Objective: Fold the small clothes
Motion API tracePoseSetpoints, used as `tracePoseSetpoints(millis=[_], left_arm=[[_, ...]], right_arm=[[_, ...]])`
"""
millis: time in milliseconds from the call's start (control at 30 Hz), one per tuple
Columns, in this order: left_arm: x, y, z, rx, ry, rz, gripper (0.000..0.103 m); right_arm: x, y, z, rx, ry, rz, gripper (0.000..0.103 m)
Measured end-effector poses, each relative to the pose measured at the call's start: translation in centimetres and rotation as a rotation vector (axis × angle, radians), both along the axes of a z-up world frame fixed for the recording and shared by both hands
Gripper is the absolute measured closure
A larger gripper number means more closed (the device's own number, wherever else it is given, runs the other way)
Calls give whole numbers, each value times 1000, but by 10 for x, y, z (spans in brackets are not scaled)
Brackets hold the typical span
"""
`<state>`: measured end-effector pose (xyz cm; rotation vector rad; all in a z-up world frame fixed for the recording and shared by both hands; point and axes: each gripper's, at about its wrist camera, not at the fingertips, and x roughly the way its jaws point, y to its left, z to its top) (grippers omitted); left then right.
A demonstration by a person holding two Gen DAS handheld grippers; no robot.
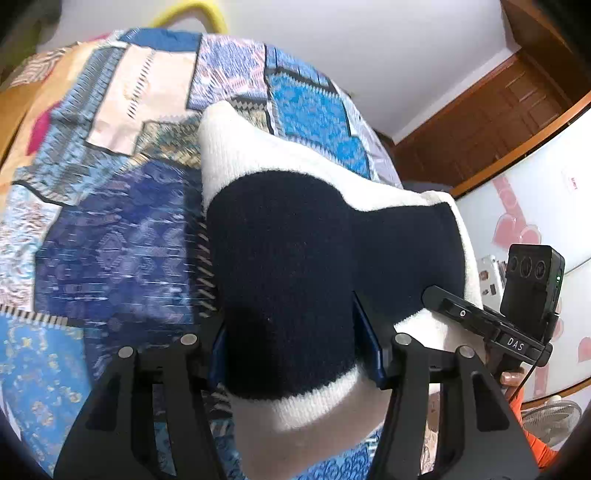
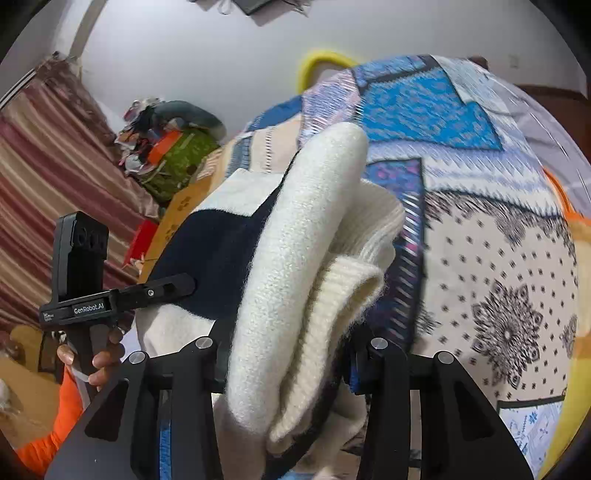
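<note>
A small knitted sweater, cream with a wide navy band (image 1: 288, 258), hangs lifted above the bedspread between both grippers. In the left wrist view my left gripper (image 1: 291, 332) is shut on its navy part, the blue pads pressing in from both sides. My right gripper (image 1: 447, 301) shows at the right, holding the sweater's far end. In the right wrist view my right gripper (image 2: 288, 354) is shut on a bunched cream fold of the sweater (image 2: 295, 258). The left gripper (image 2: 170, 288) grips the navy part at the left, held by a hand (image 2: 103, 365) with an orange sleeve.
A patchwork bedspread (image 1: 110, 240) (image 2: 498, 277) lies under the sweater. A yellow hoop (image 1: 192, 14) stands behind the bed. A wooden door (image 1: 498, 122) and a fan (image 1: 554, 421) are on the right. A clutter pile with a green bag (image 2: 173, 162) and a striped curtain (image 2: 48, 177) are on the left.
</note>
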<state>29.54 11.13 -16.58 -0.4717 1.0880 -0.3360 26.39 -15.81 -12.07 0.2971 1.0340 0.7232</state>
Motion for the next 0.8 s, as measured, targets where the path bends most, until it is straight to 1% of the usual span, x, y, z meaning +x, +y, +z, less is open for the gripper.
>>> tracePoseSetpoints(millis=[167,300,467,633,700,800], left_arm=[[-21,29,16,7,-40,42,45],[-35,54,14,13,-37,77,45],[-47,75,-8,9,13,113,45],[-46,82,-38,15,78,130,45],[-46,82,-48,13,85,136,43],[-48,83,-52,-3,76,145,41]], right_arm=[[1,30,12,5,-27,47,65],[0,55,8,-3,-26,90,65],[5,80,-11,-31,21,121,65],[10,89,-38,-60,85,130,64],[12,88,-44,-71,94,127,64],[14,83,-46,-72,107,128,61]])
